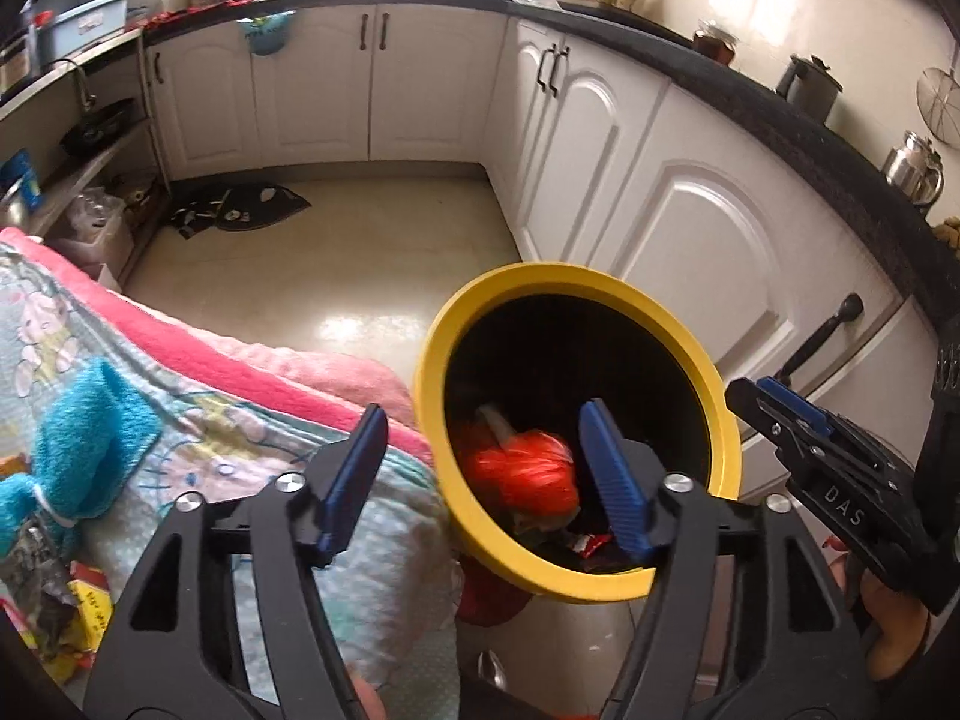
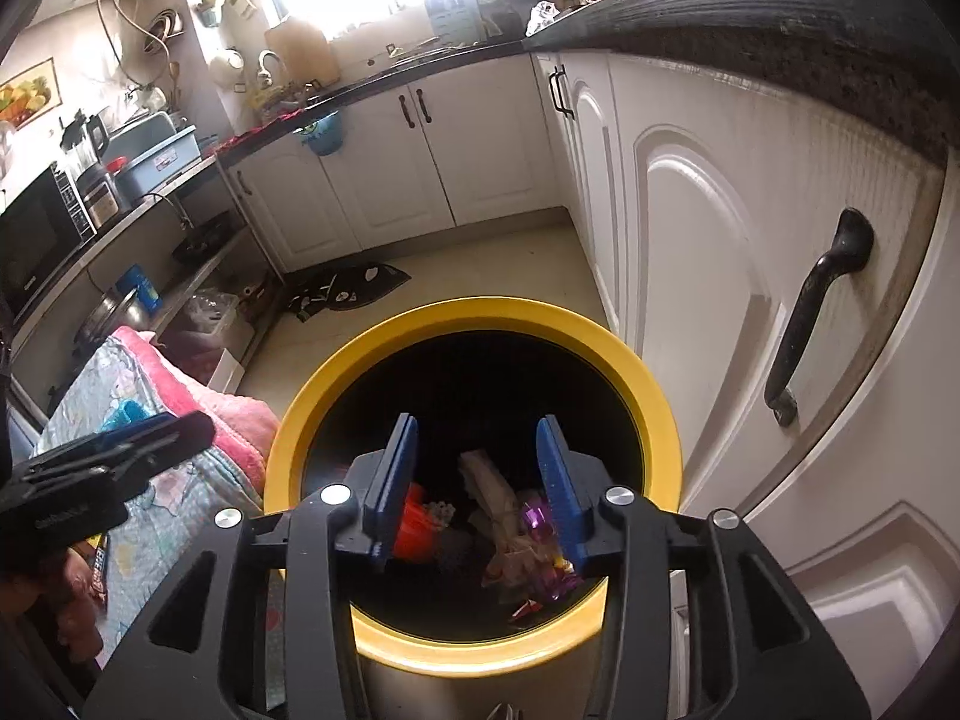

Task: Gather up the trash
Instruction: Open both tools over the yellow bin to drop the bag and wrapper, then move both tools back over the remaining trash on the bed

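Note:
A yellow-rimmed bin [image 1: 714, 384] stands on the floor beside the white cabinets. Inside it lie an orange wrapper [image 1: 522, 471], which looks blurred in the left wrist view, a beige paper [image 2: 495, 486] and a purple foil wrapper [image 2: 537, 519]. My left gripper [image 1: 485, 414] hangs over the bin's left side, open, with nothing between its blue pads. My right gripper [image 2: 478, 423] is over the middle of the bin [image 2: 480, 312], also open and empty. More trash, a yellow packet [image 1: 84, 606] and a dark crumpled wrapper [image 1: 36, 564], lies on the blanket at the left.
A pink and patterned blanket [image 1: 210, 420] with a teal cloth [image 1: 78, 420] reaches up to the bin's left rim. White cabinet doors [image 1: 690, 210] with a black handle [image 2: 816, 312] stand close on the right. A dark mat [image 1: 240, 210] lies on the floor farther back.

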The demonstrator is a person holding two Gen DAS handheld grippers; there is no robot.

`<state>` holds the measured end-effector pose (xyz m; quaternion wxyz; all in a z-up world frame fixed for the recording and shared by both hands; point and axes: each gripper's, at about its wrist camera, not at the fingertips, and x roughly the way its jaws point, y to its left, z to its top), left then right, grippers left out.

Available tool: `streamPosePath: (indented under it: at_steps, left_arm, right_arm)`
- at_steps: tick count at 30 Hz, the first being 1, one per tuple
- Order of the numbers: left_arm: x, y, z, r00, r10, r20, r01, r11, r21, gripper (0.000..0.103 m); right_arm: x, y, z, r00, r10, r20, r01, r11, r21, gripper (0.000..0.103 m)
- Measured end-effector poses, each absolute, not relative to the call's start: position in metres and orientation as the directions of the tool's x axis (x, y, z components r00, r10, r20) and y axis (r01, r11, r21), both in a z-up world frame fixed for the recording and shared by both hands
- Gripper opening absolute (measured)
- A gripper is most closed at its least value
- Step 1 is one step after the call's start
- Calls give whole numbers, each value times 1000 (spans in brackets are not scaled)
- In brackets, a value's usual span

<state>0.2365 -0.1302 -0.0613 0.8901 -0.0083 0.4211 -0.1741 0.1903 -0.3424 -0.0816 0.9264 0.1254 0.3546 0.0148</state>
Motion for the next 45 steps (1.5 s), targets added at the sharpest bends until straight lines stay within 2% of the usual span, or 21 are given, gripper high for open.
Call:
streamPosePath:
  at_steps: [3, 6, 9, 19, 45]
  left_arm:
    - [230, -119, -51, 615, -309, -725, 284, 945, -162, 75]
    - [224, -110, -42, 640, -303, -706, 272, 949, -160, 85]
    - [217, -101, -32, 668, -290, -685, 255, 954, -154, 92]
    - [196, -76, -9, 720, -278, -636, 211, 961, -180, 92]
    - [139, -4, 35, 838, -158, -522, 68, 980, -186, 92]
  right_arm:
    - [188, -340, -78, 758, 120, -642, 57, 967, 248, 50]
    - [184, -339, -74, 767, 121, -630, 50, 968, 247, 54]
    - [179, -337, -68, 779, 123, -615, 43, 968, 247, 60]
    - [166, -330, -43, 821, 131, -556, 13, 969, 247, 72]
    - [132, -275, 14, 864, 248, -438, -162, 961, 226, 81]
